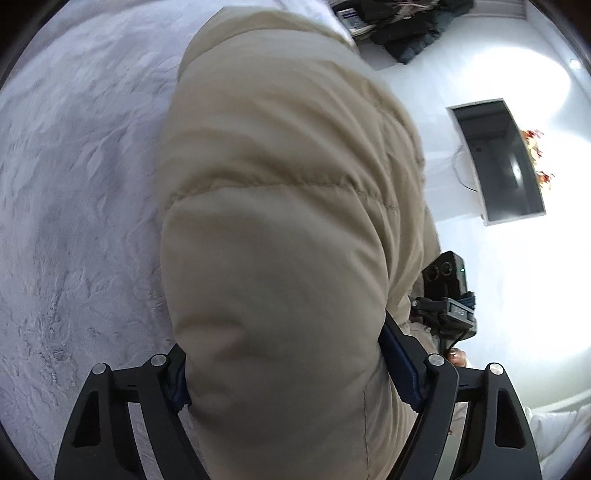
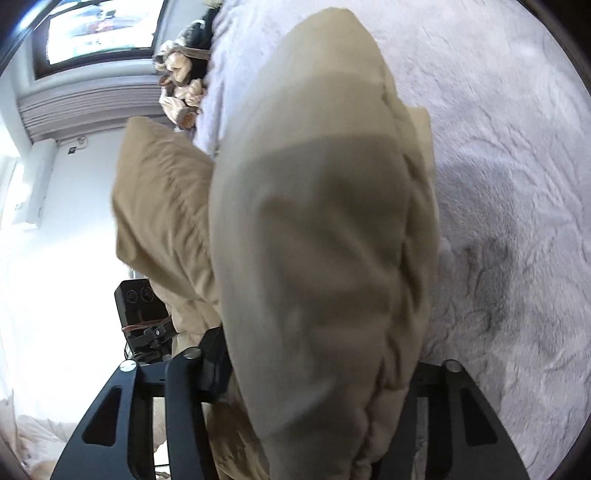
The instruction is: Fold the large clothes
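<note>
A beige puffer jacket [image 1: 280,221] fills the middle of both wrist views and hangs lifted above a pale textured bedspread [image 1: 74,184]. My left gripper [image 1: 291,376] is shut on a thick quilted fold of it; blue pads [image 1: 400,362] press each side. My right gripper [image 2: 321,373] is shut on another bulky part of the jacket [image 2: 317,240], which hides its right finger. Each gripper's camera unit shows beside the other: the right one in the left wrist view [image 1: 447,291], the left one in the right wrist view [image 2: 138,310].
The bedspread [image 2: 517,184] spreads under the jacket. Dark clothes [image 1: 406,29] lie at the bed's far end. A wall screen [image 1: 498,158] hangs on the white wall. A stuffed toy [image 2: 181,85] sits by the bed edge, below a window [image 2: 99,33].
</note>
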`<state>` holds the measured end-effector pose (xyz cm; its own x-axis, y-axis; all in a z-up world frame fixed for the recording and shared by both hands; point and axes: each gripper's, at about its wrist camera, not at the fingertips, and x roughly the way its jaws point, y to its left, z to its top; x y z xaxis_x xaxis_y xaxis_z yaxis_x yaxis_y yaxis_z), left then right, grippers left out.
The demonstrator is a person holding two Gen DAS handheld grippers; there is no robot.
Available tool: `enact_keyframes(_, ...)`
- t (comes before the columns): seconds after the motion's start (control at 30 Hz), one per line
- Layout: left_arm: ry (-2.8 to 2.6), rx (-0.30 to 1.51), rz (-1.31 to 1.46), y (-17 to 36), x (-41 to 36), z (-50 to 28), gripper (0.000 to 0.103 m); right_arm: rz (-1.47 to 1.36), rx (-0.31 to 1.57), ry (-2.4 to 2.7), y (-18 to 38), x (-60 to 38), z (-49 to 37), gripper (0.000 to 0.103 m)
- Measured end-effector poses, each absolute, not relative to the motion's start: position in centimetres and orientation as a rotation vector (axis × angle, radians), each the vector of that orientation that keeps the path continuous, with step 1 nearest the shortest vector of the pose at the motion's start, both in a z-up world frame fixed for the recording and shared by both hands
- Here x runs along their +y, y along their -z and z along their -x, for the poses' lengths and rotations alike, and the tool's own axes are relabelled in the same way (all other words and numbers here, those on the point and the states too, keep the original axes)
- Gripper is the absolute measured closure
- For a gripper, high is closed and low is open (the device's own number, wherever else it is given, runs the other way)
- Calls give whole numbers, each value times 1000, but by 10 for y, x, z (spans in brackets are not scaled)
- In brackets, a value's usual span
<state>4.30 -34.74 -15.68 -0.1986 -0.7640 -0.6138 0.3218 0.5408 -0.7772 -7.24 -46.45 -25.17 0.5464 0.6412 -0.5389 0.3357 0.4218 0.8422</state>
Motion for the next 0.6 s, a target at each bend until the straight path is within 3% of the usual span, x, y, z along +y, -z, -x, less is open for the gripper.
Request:
enact_keyframes(0.3, 1084, 1355, 448, 126, -342, -56, 20, -1181, 890, -283, 222, -458, 82, 52)
enact_keyframes(0.6, 1079, 1254, 461, 86, -268, -107, 20, -1115, 846, -334, 198, -423, 44, 52)
